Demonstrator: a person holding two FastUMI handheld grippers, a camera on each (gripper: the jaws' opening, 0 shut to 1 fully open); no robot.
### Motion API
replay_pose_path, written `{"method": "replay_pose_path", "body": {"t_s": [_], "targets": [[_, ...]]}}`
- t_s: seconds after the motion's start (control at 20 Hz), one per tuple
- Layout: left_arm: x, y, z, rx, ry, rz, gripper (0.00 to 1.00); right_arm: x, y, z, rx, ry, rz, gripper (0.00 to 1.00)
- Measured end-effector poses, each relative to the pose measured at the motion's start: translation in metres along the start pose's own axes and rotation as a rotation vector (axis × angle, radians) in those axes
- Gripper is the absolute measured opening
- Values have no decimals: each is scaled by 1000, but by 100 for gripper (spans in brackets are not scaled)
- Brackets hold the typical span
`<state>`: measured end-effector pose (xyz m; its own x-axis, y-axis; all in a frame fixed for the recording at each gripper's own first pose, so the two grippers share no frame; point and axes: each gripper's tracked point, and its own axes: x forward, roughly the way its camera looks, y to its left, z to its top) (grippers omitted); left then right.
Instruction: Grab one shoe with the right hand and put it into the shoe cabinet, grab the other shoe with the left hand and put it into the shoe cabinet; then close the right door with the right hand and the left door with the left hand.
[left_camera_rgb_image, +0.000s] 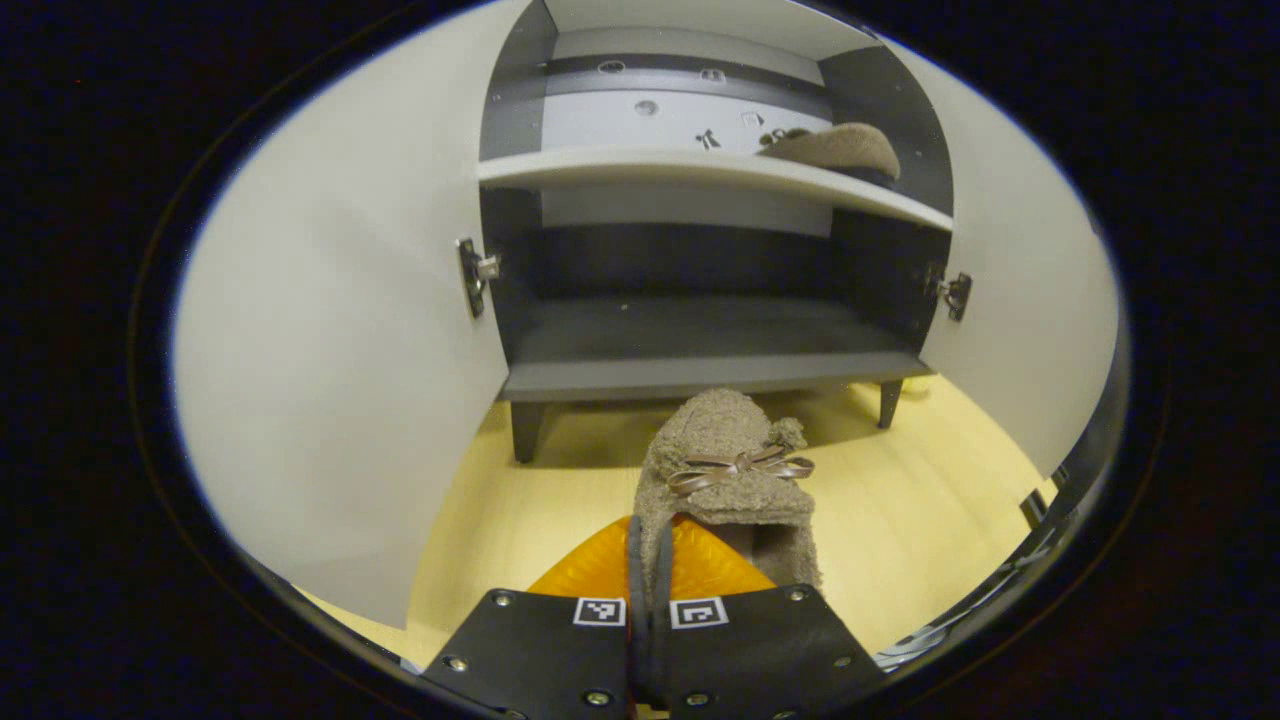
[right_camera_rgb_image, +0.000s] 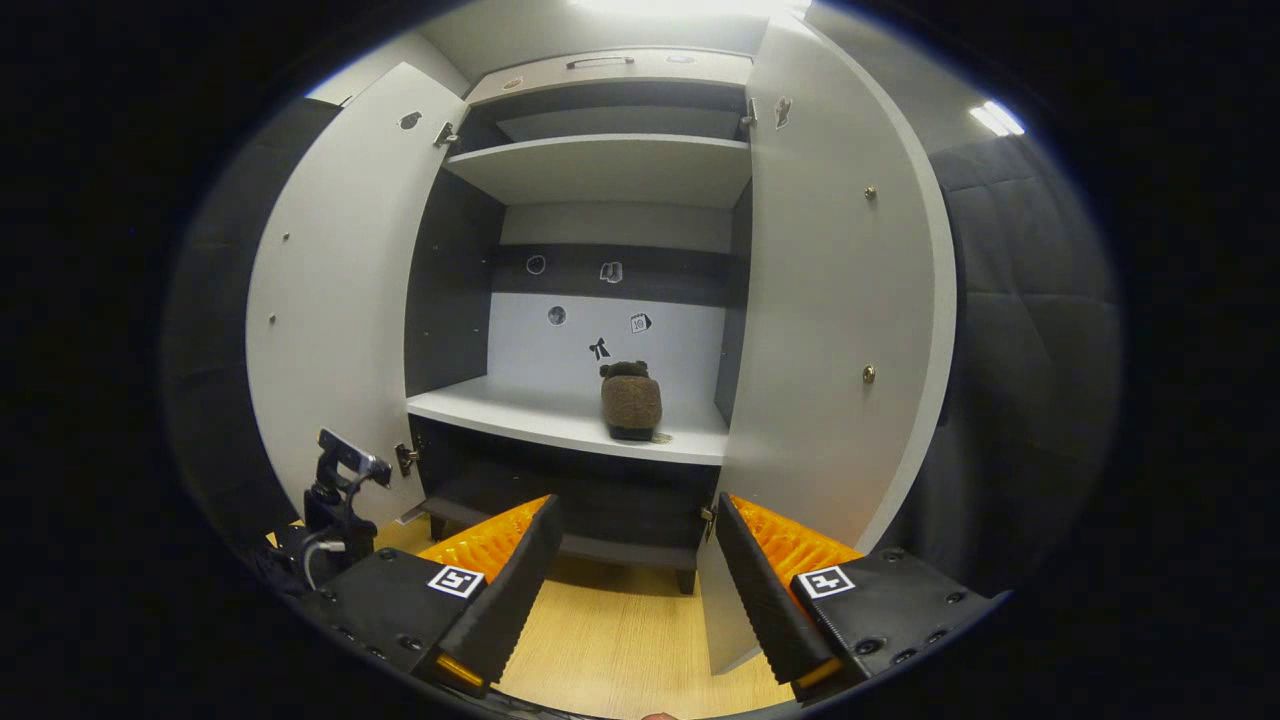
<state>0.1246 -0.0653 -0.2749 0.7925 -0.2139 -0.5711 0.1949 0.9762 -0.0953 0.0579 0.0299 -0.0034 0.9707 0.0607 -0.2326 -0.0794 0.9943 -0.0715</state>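
Left gripper (left_camera_rgb_image: 648, 560) clamps the second slipper (left_camera_rgb_image: 728, 480) by its heel edge below the cabinet shelf (left_camera_rgb_image: 700, 170); thin grip risks slippage. Right gripper (right_camera_rgb_image: 632, 560) hangs open.

A pale grey middle shelf (right_camera_rgb_image: 520, 412) of the open grey shoe cabinet (right_camera_rgb_image: 610, 68) bears one fuzzy brown slipper (right_camera_rgb_image: 631, 401) toward its right end; the cabinet's dark legs stand on a light wooden floor (left_camera_rgb_image: 900, 510); the dark bottom shelf (left_camera_rgb_image: 700, 345) lies beneath.
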Motion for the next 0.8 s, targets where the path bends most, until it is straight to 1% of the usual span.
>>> {"method": "replay_pose_path", "body": {"t_s": [0.05,0.15,0.4,0.6,0.8], "targets": [[-4,0,7,-1,-27,3,1,-3,2,-1,4,-1,10,98],[-19,3,7,7,-82,11,1,-6,3,-1,12,-2,26,98],[-25,-2,-6,14,-222,19,1,-17,4,-5,21,-4,48,98],[-35,0,-4,-7,-304,7,1,-26,2,-8,38,-1,45,98],[-40,4,-2,-36,-373,0,1,-33,-3,-11,40,-5,20,98]]}}
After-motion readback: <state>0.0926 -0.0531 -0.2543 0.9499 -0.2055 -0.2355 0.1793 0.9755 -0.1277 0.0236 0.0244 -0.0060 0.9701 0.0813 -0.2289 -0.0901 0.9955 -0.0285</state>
